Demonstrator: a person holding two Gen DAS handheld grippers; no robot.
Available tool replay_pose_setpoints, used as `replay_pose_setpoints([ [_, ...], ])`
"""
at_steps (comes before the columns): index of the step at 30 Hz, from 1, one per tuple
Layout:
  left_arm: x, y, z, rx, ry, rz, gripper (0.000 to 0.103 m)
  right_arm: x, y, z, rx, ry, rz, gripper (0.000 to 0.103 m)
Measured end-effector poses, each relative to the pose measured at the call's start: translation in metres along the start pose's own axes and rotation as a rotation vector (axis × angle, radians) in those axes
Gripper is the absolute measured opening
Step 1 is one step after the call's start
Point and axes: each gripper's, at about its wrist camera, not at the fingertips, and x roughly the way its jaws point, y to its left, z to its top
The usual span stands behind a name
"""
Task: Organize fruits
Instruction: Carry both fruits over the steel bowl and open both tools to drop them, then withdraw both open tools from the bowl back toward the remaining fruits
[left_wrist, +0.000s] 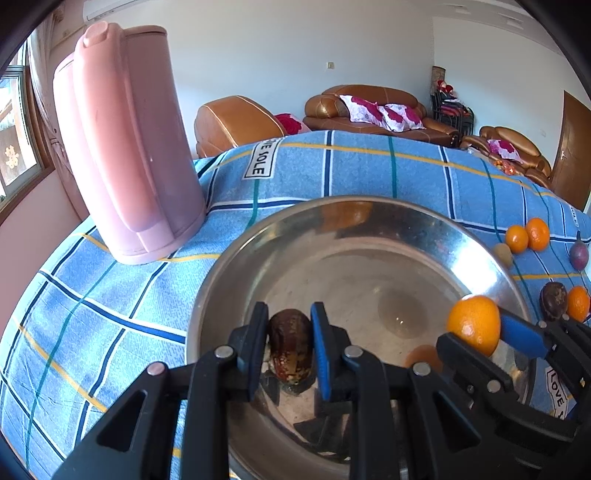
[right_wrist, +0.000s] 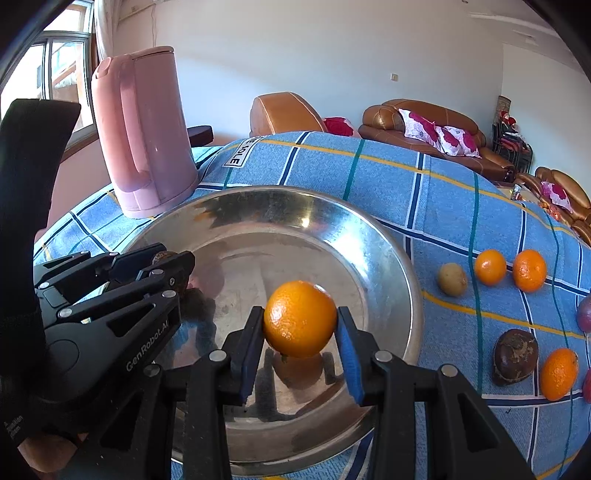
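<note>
A steel bowl (left_wrist: 236, 258) (right_wrist: 388, 254) sits on the blue checked cloth. My left gripper (left_wrist: 290, 341) is shut on a dark brown fruit (left_wrist: 290, 343) and holds it over the bowl's near left side; it also shows in the right wrist view (right_wrist: 166, 258). My right gripper (right_wrist: 300, 325) is shut on an orange (right_wrist: 300, 319) over the bowl's middle; it shows in the left wrist view too (left_wrist: 474, 328). Loose fruit lie right of the bowl: oranges (right_wrist: 490, 266) (right_wrist: 529, 270) (right_wrist: 558, 373), a yellowish fruit (right_wrist: 452, 279), a brown fruit (right_wrist: 514, 356) and a purple one (right_wrist: 583, 314).
A pink kettle (left_wrist: 125, 147) (right_wrist: 142, 129) stands on the cloth just behind and left of the bowl. Brown sofas with flowered cushions (left_wrist: 369, 107) stand beyond the table. A window is at the left and a door at the far right.
</note>
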Motion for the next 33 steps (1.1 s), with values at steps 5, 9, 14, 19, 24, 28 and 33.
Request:
replay_pose_setpoints([
  [5, -0.002, -0.001, 0.0, 0.0, -0.01, 0.016, 0.028, -0.005, 0.001, -0.001, 0.003, -0.032, -0.003, 0.041],
  [9, -0.009, -0.001, -0.001, -0.002, -0.045, 0.046, 0.063, -0.015, -0.003, -0.003, 0.021, -0.079, -0.025, 0.042],
  [14, -0.026, 0.002, -0.002, -0.032, -0.145, 0.047, 0.1, -0.055, -0.028, -0.017, 0.176, -0.287, -0.103, 0.056],
  [19, -0.042, -0.003, -0.003, -0.019, -0.243, 0.074, 0.103, -0.082, -0.041, -0.028, 0.231, -0.445, -0.21, 0.08],
  [24, -0.045, -0.01, -0.004, 0.012, -0.264, 0.079, 0.103, -0.081, -0.035, -0.025, 0.176, -0.445, -0.263, 0.082],
  [28, -0.049, -0.013, -0.006, 0.017, -0.282, 0.081, 0.103, -0.089, -0.027, -0.027, 0.131, -0.463, -0.293, 0.082],
  [33, -0.051, -0.016, -0.009, 0.014, -0.28, 0.085, 0.103, -0.09, -0.037, -0.029, 0.154, -0.433, -0.301, 0.082],
])
